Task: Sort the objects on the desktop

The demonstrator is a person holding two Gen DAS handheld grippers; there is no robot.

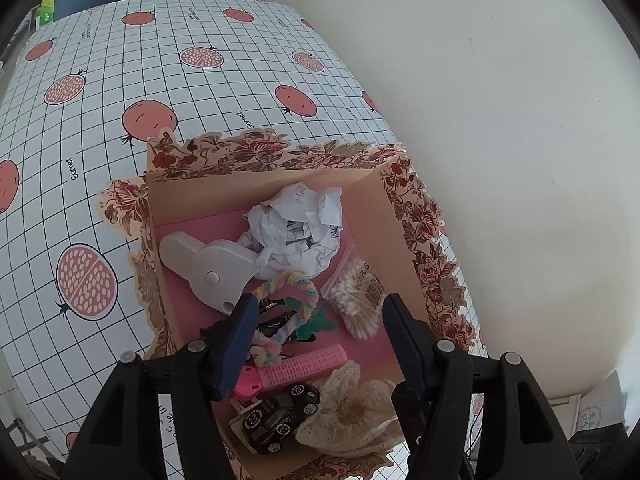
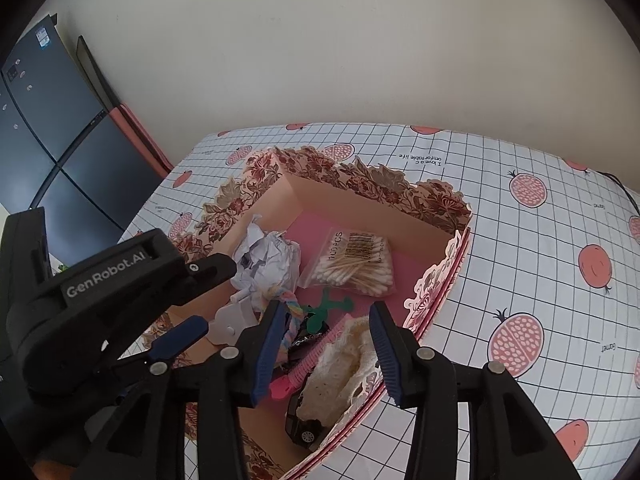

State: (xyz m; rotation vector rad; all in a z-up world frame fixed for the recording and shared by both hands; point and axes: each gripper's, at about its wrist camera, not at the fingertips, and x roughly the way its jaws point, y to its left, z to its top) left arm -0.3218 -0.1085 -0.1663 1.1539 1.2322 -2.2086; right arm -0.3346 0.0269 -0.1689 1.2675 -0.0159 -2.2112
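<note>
Left gripper, fingers apart and holding nothing, hangs over one floral-edged box at lower centre. Inside lie one crumpled paper ball, one bag of cotton swabs, one pink hair roller, one black toy car and one lace cloth. Right gripper, fingers also apart, hovers above that lace cloth. Pomegranate tablecloth surrounds the box.

**Left gripper over a full box**

The left gripper hangs, jaws apart, over the floral box. Inside lie crumpled paper, a cotton swab bag, a pink roller and a black toy car.
</note>
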